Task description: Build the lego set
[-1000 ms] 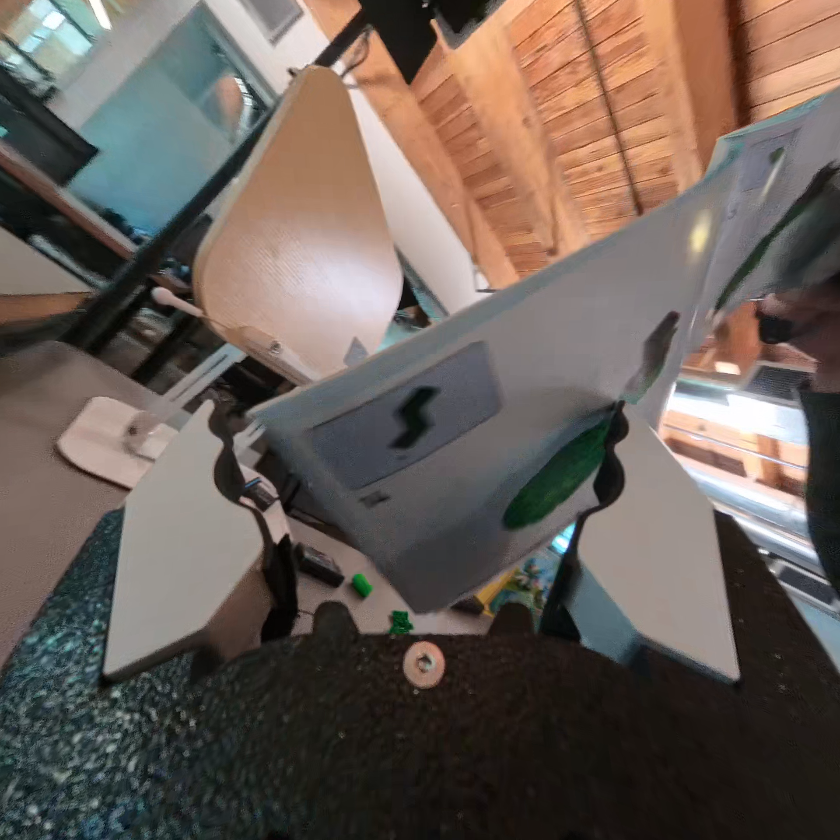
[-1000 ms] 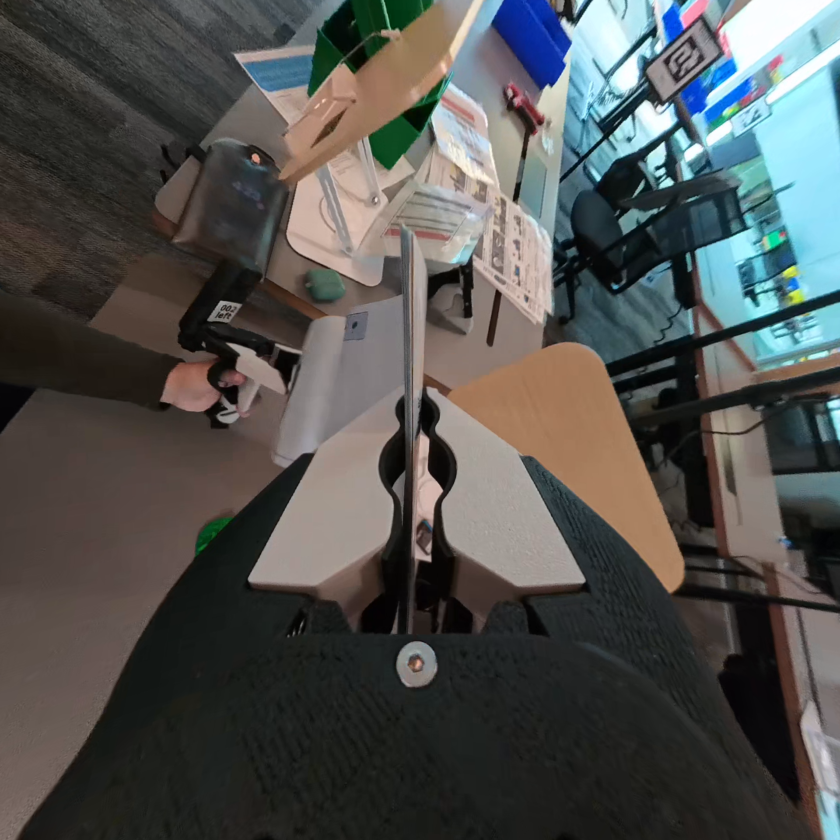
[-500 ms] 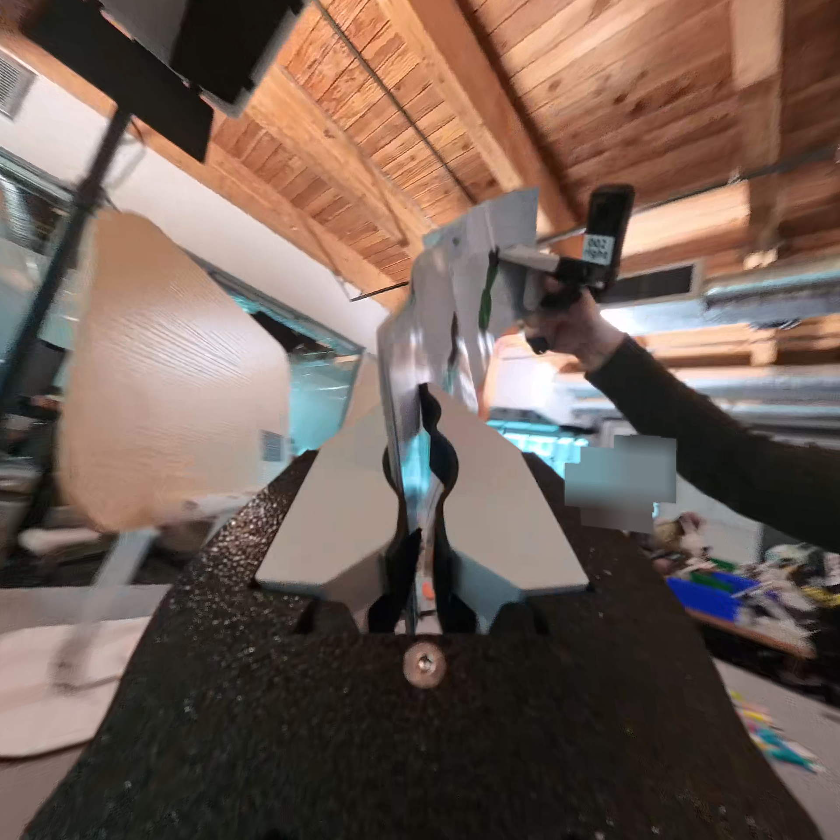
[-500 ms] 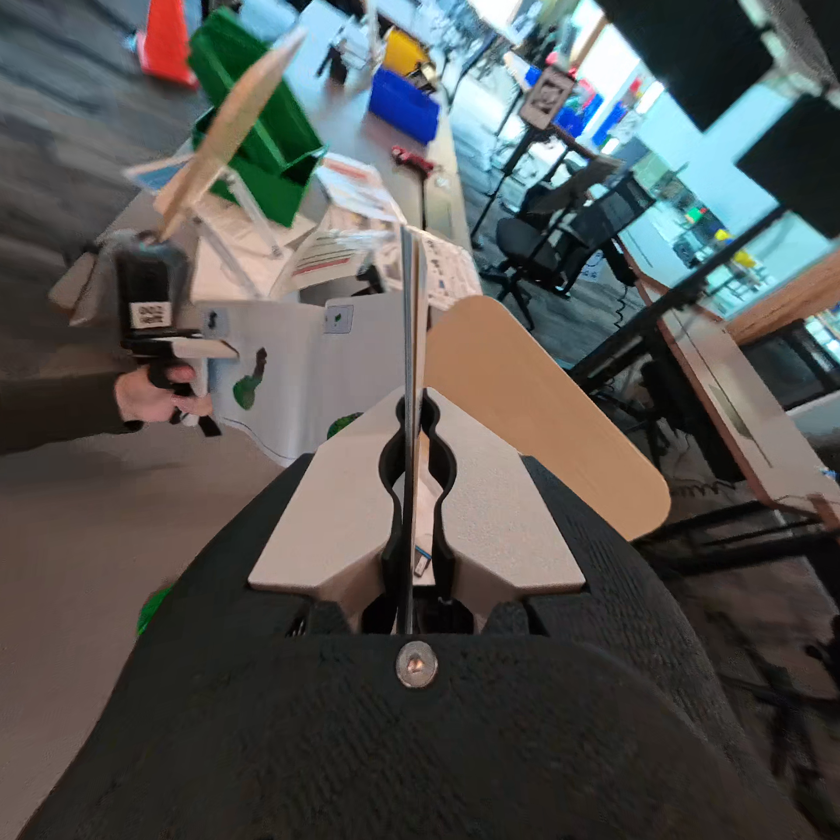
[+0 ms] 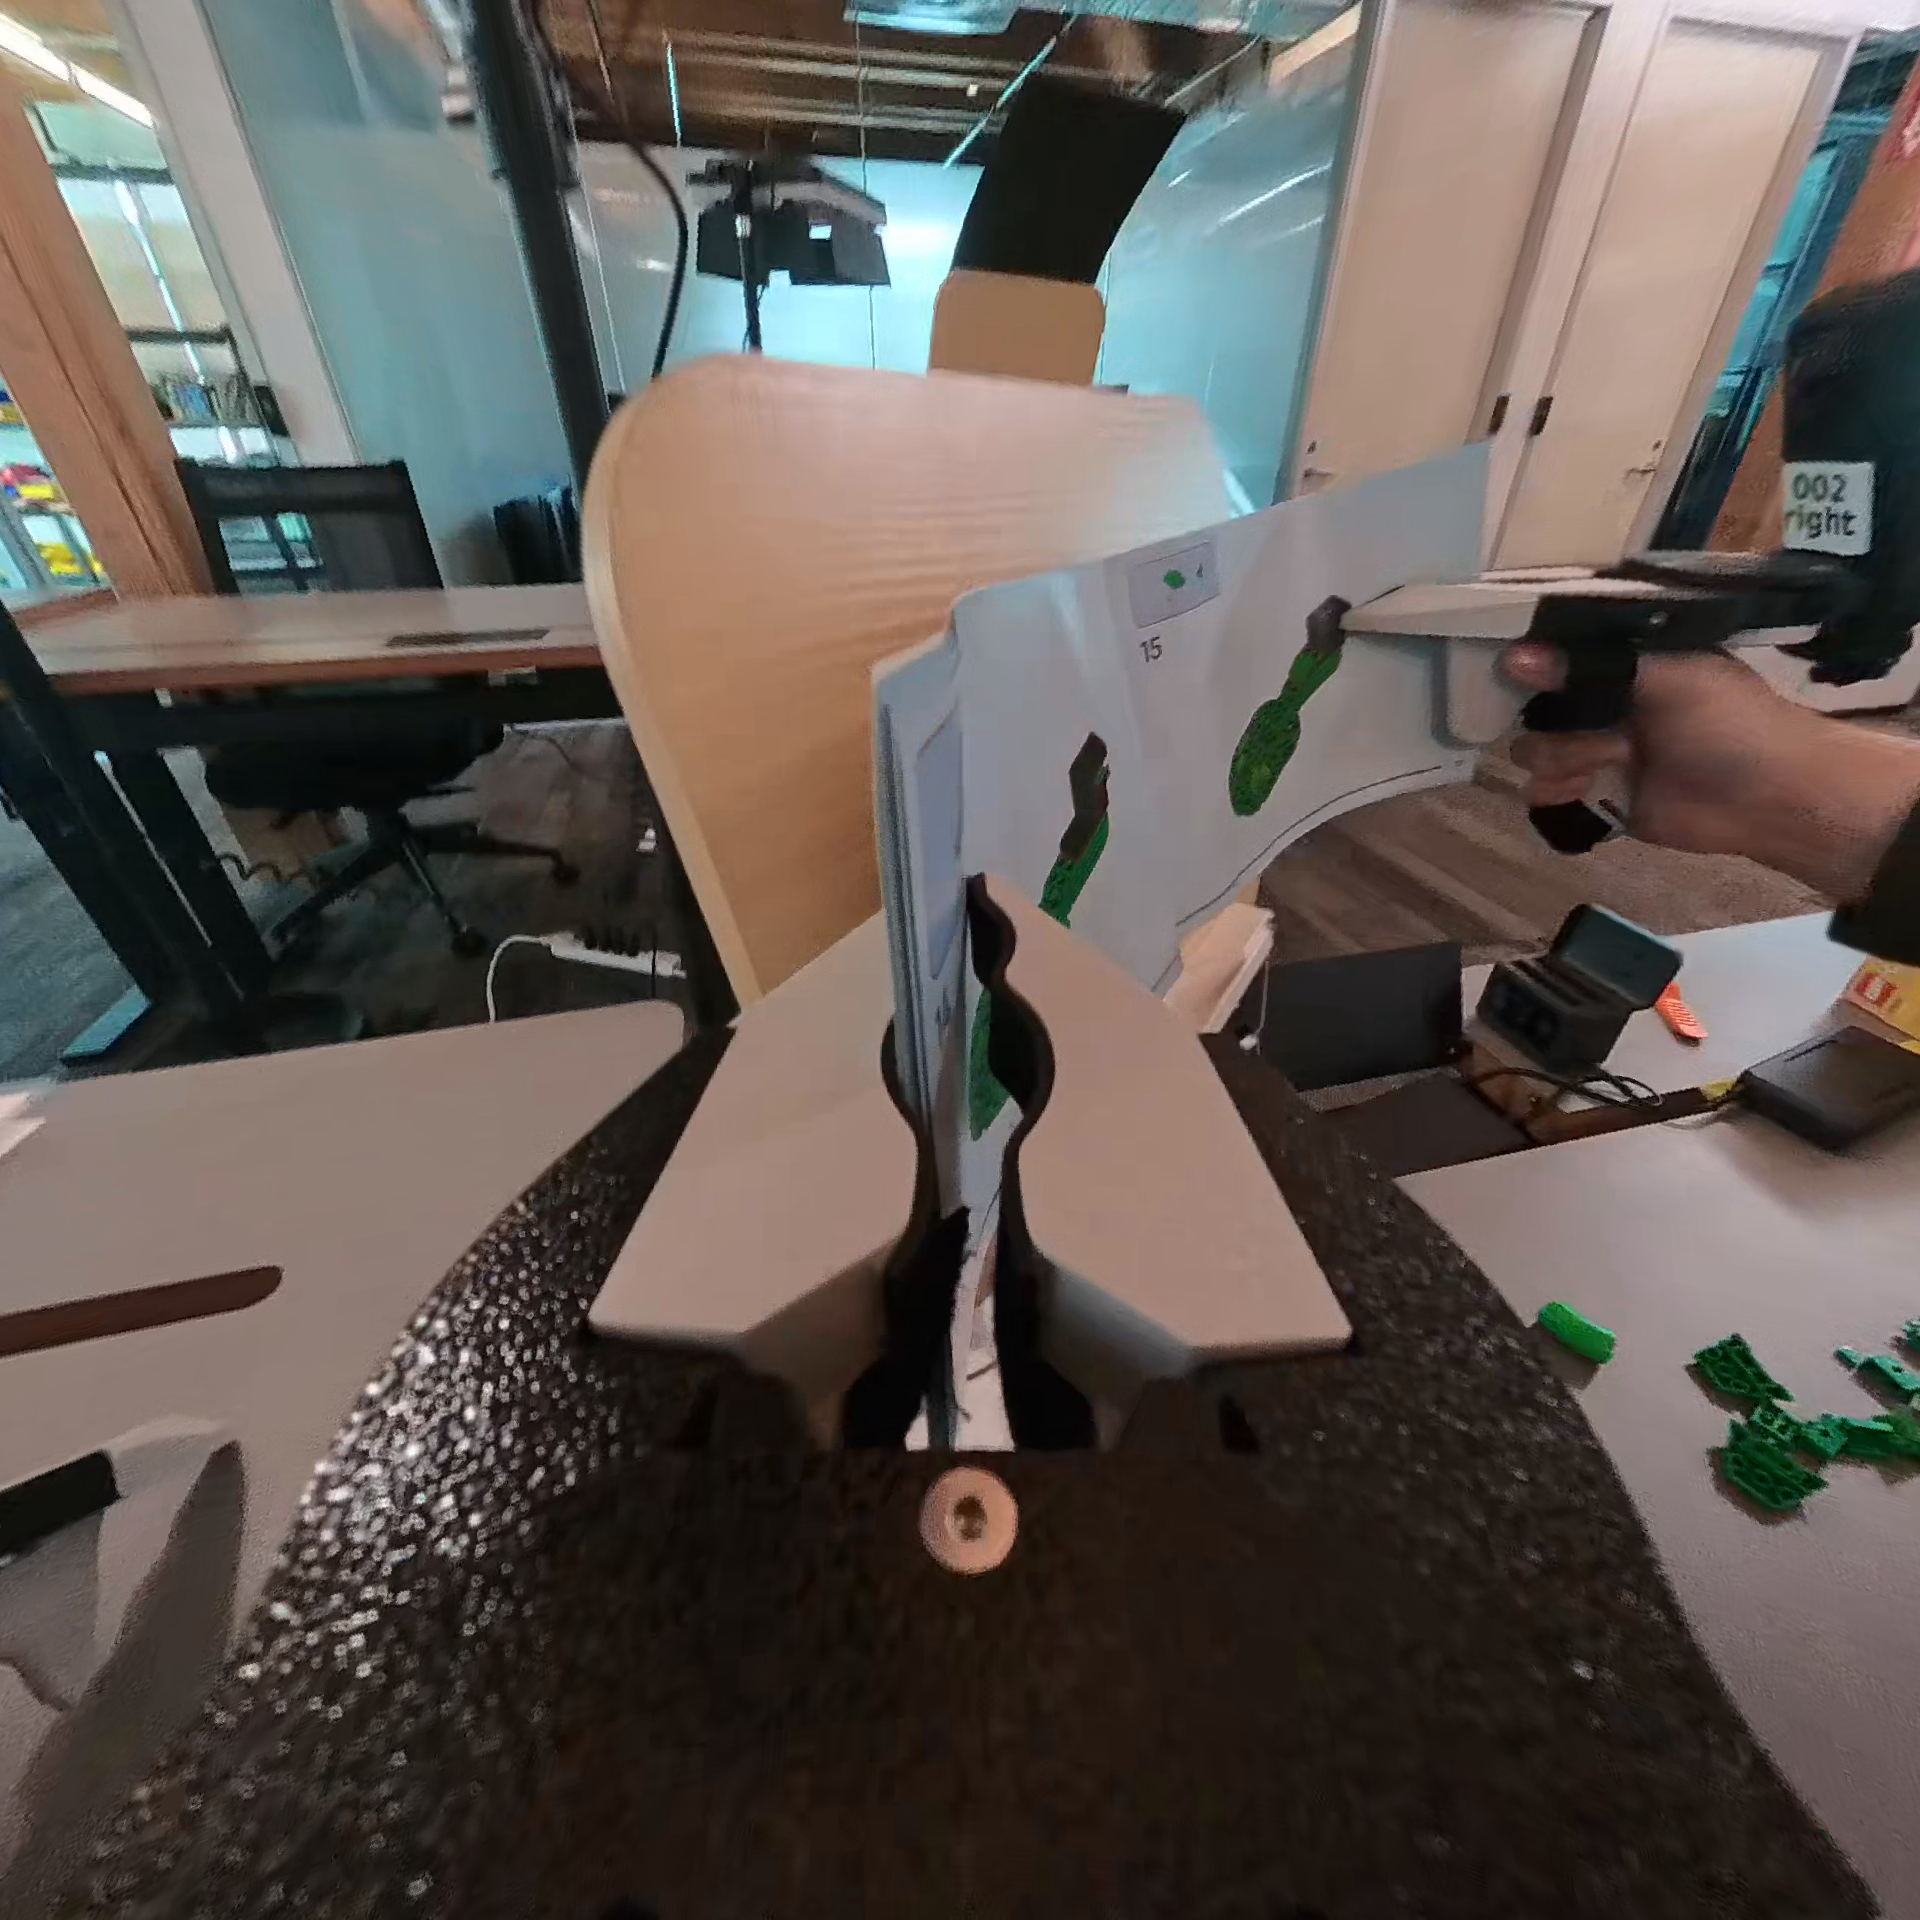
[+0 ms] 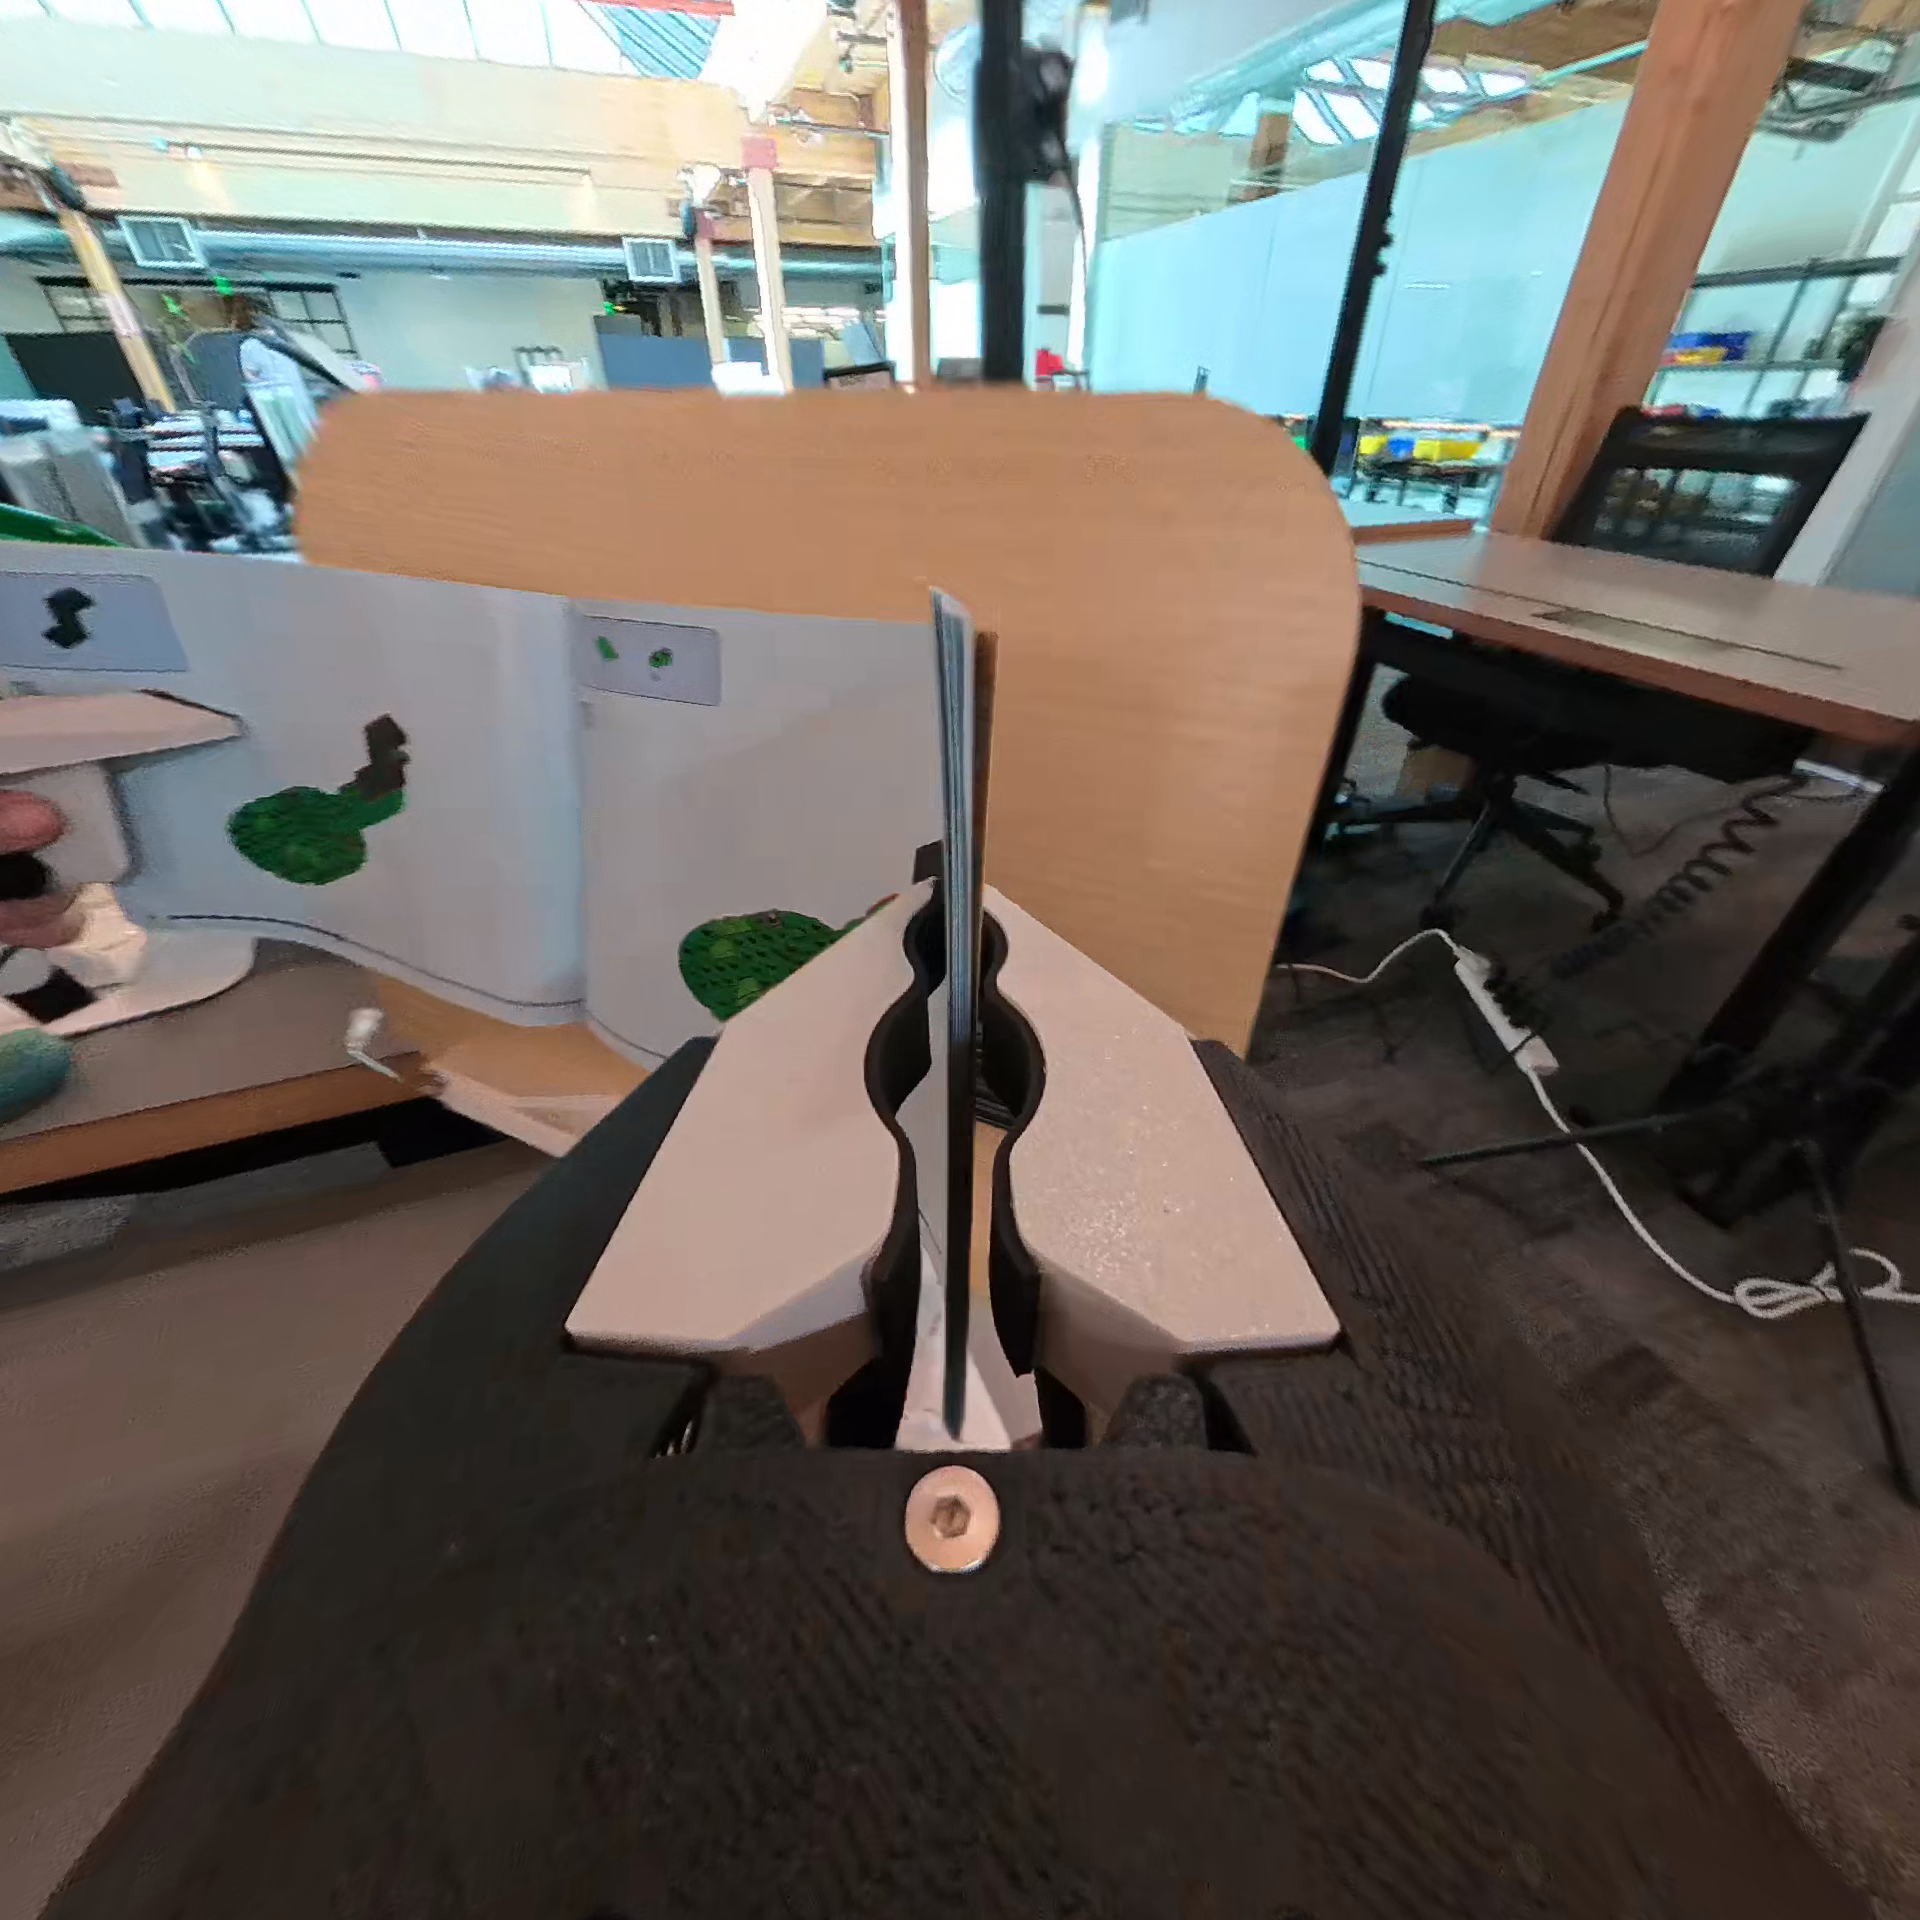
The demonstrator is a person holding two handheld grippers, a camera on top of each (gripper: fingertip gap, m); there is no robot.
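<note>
The lego instruction booklet [image 5: 1174,790] is held up in the air, open, its pages showing green build pictures. My left gripper [image 5: 956,935] is shut on the booklet's left pages, seen edge-on. My right gripper [image 6: 956,904] is shut on the booklet's other pages [image 6: 468,790], also edge-on. In the left wrist view the right gripper [image 5: 1340,623] shows clamped on the page's top right, held by a hand. In the right wrist view the left gripper [image 6: 223,717] shows at the far left. Several loose green lego pieces [image 5: 1766,1444] lie on the grey table [image 5: 1662,1299] at the right.
A light wooden board [image 5: 831,644] stands upright just behind the booklet; it also fills the right wrist view [image 6: 1143,623]. Black cases [image 5: 1558,997] and a dark pad [image 5: 1839,1081] sit at the table's far right. Desks and office chairs stand beyond. Spacing between my two grippers at the tips: around 25 cm.
My left gripper was open around the booklet and has shut on its pages. Both views have swung from ceiling and floor to level. The booklet now hangs open between the grippers.
</note>
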